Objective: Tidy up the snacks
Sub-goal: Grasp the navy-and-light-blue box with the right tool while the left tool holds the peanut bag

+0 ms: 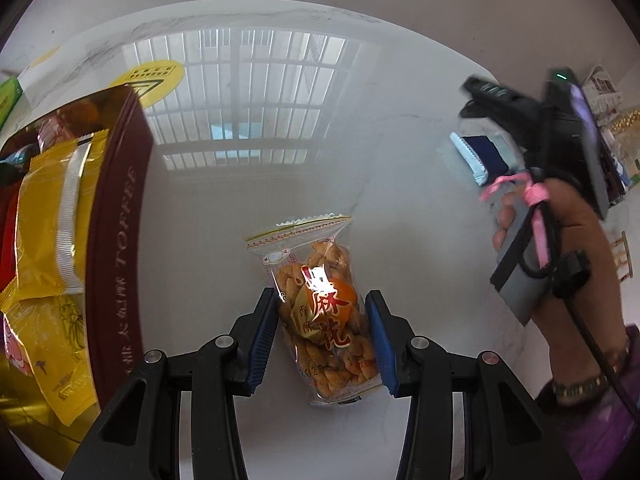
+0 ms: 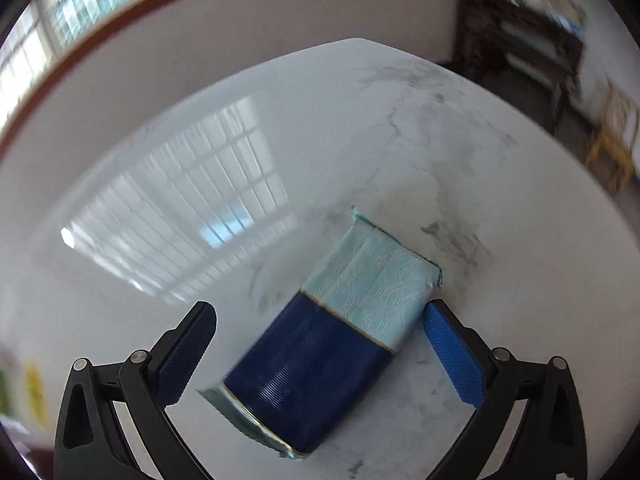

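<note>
Left gripper (image 1: 322, 330) jaws clamped on the twist-snack bag (image 1: 320, 320), toffee box (image 1: 116, 240) just to its left. Right gripper (image 2: 320, 344) jaws wide open, straddling the blue packet (image 2: 328, 340) flat on the surface (image 2: 420, 140); its long axis lies diagonal to the jaws

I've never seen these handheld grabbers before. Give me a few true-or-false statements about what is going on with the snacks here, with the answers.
1. The left gripper grips a clear bag of fried dough twists. True.
2. The right gripper is clamped shut on a red can. False: its jaws stand wide open around a blue and pale-blue packet lying on the table.
3. The maroon box holds yellow packets. True.
4. The table is dark wood. False: it is glossy white marble.
</note>
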A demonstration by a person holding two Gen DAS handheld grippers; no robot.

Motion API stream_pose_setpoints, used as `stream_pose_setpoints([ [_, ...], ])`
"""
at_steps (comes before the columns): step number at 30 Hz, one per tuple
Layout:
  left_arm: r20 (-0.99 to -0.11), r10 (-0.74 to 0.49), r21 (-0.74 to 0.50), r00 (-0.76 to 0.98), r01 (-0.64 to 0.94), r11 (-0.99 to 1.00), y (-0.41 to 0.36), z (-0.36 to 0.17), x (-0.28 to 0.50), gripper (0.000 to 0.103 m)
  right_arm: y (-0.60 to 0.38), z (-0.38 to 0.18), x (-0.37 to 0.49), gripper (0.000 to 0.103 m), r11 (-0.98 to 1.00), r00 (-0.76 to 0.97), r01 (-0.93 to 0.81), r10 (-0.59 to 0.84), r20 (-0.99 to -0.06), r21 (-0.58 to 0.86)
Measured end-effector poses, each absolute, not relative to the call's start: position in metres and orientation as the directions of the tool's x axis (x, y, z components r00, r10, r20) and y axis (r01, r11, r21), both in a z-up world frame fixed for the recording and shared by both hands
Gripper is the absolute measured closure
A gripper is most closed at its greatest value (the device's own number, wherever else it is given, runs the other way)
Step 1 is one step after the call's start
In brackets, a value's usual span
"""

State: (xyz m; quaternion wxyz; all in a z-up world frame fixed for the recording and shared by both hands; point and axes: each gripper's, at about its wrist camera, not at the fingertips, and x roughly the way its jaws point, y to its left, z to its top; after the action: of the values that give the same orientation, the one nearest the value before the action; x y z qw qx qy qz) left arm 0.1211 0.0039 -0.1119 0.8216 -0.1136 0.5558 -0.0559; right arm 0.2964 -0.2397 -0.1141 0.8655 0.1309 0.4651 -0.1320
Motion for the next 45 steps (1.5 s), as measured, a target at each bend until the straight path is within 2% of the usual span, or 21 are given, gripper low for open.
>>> stream_pose_setpoints([
  [2, -0.899, -0.226, -0.258, 0.376, -0.035, 0.966, 0.006, -0.111, 0.123, 0.058, -0.231, -0.118, 0.289, 0.0, 0.967, 0.551, 0.252, -0.111, -0.827, 0.038],
  [7, -0.89, -0.231, -0.262, 0.394, -0.026, 0.965, 0.006, -0.106, 0.126, 0.058, -0.252, -0.122, 0.255, 0.002, 0.999, 0.598, -0.003, 0.027, -0.801, 0.032],
  [9, -0.888, -0.225, -0.252, 0.401, -0.015, 0.967, 0.004, -0.104, 0.122, 0.057, -0.265, -0.121, 0.24, 0.015, 0.998, 0.61, -0.049, 0.056, -0.79, 0.032],
  [11, -0.886, -0.231, -0.256, 0.401, -0.01, 0.967, 0.004, -0.102, 0.12, 0.057, -0.28, -0.118, 0.224, 0.038, 0.996, 0.62, -0.085, 0.078, -0.781, 0.032],
  [13, -0.888, -0.225, -0.249, 0.4, -0.009, 0.968, 0.005, -0.099, 0.116, 0.057, -0.299, -0.116, 0.209, 0.045, 0.995, 0.616, -0.09, 0.095, -0.782, 0.051],
  [16, -0.89, -0.216, -0.237, 0.401, -0.003, 0.972, 0.007, -0.097, 0.112, 0.057, -0.318, -0.111, 0.197, 0.044, 0.989, 0.601, -0.1, 0.148, -0.785, 0.11],
  [19, -0.89, -0.208, -0.228, 0.406, -0.002, 0.974, 0.004, -0.094, 0.111, 0.057, -0.327, -0.103, 0.193, 0.035, 0.988, 0.62, -0.088, 0.152, -0.77, 0.124],
  [21, -0.889, -0.203, -0.225, 0.411, -0.005, 0.974, 0.002, -0.093, 0.109, 0.057, -0.32, -0.094, 0.197, 0.023, 0.986, 0.652, -0.134, 0.161, -0.741, 0.096],
  [22, -0.888, -0.203, -0.226, 0.413, -0.007, 0.974, 0.001, -0.092, 0.112, 0.057, -0.315, -0.09, 0.204, 0.012, 0.981, 0.647, -0.171, 0.183, -0.74, 0.092],
  [23, -0.887, -0.202, -0.225, 0.416, -0.008, 0.974, -0.001, -0.092, 0.114, 0.057, -0.31, -0.089, 0.213, 0.007, 0.976, 0.643, -0.202, 0.195, -0.741, 0.082],
  [27, -0.884, -0.199, -0.226, 0.423, -0.014, 0.974, 0.0, -0.09, 0.111, 0.057, -0.281, -0.095, 0.245, 0.009, 0.947, 0.603, -0.322, 0.191, -0.775, -0.017],
  [28, -0.883, -0.2, -0.228, 0.424, -0.016, 0.974, 0.0, -0.089, 0.111, 0.057, -0.275, -0.1, 0.254, 0.027, 0.937, 0.577, -0.347, 0.197, -0.792, -0.02],
  [29, -0.883, -0.197, -0.226, 0.426, -0.019, 0.974, 0.0, -0.089, 0.111, 0.057, -0.271, -0.107, 0.262, 0.051, 0.937, 0.556, -0.347, 0.168, -0.814, -0.043],
  [30, -0.882, -0.195, -0.225, 0.428, -0.019, 0.974, 0.002, -0.087, 0.11, 0.057, -0.273, -0.109, 0.268, 0.048, 0.941, 0.552, -0.339, 0.184, -0.813, -0.017],
  [31, -0.881, -0.195, -0.225, 0.43, -0.019, 0.974, 0.001, -0.087, 0.109, 0.057, -0.278, -0.111, 0.273, 0.052, 0.945, 0.534, -0.325, 0.205, -0.82, 0.024],
  [36, -0.881, -0.209, -0.237, 0.423, -0.014, 0.971, 0.0, -0.09, 0.108, 0.057, -0.276, -0.109, 0.25, 0.055, 0.946, 0.572, -0.325, 0.201, -0.795, 0.005],
  [39, -0.882, -0.216, -0.24, 0.419, -0.006, 0.971, 0.001, -0.09, 0.106, 0.057, -0.291, -0.11, 0.229, 0.055, 0.963, 0.604, -0.266, 0.193, -0.773, 0.032],
  [45, -0.868, -0.223, -0.238, 0.444, 0.022, 0.971, 0.003, -0.077, 0.091, 0.057, -0.375, -0.112, 0.191, 0.056, 0.972, 0.679, 0.107, 0.082, -0.729, 0.208],
])
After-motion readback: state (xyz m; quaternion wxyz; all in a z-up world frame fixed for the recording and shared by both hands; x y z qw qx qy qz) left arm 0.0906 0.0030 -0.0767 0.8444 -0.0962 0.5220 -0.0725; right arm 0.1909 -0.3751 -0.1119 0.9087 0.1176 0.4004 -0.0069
